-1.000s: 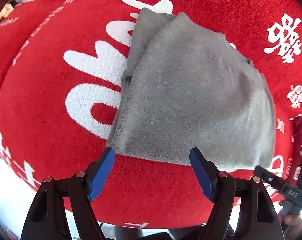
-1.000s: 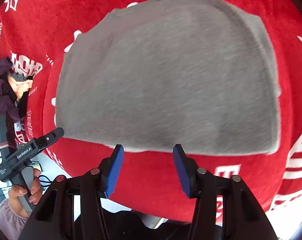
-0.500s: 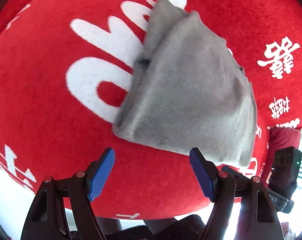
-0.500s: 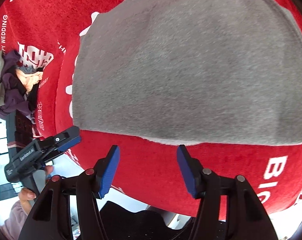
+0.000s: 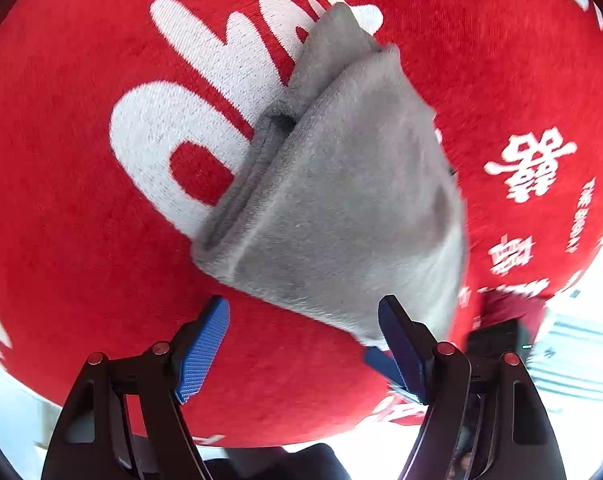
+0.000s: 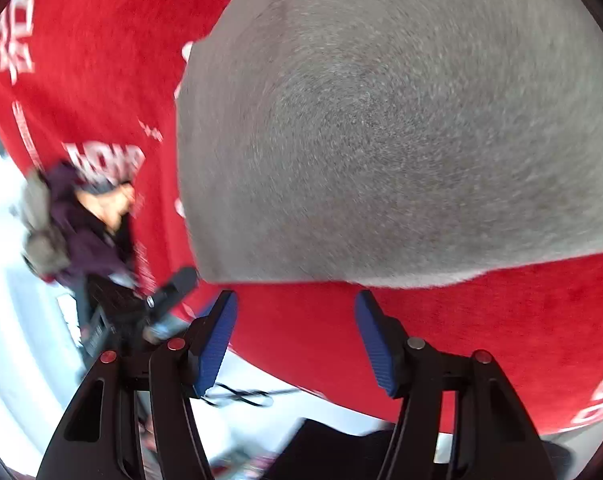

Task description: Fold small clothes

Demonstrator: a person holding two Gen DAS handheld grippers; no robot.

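A folded grey garment (image 5: 341,208) lies on a red cloth with white lettering (image 5: 81,220). Its layered fold edges face left in the left wrist view. My left gripper (image 5: 301,344) is open and empty just in front of the garment's near edge. In the right wrist view the same grey garment (image 6: 401,128) fills most of the frame. My right gripper (image 6: 295,336) is open and empty, close to the garment's near edge, with the jaws just short of it. The right gripper also shows at the garment's right corner in the left wrist view (image 5: 385,364).
A pile of dark purple and grey clothes (image 6: 73,232) lies at the left on the red cloth (image 6: 521,340). The left gripper's dark body (image 6: 157,304) shows below that pile. The cloth's near edge drops to a pale floor (image 6: 17,320).
Both grippers have moved closer to the garment's near edge and swung round it. The right wrist view is now blurred by motion. The garment lies as before.
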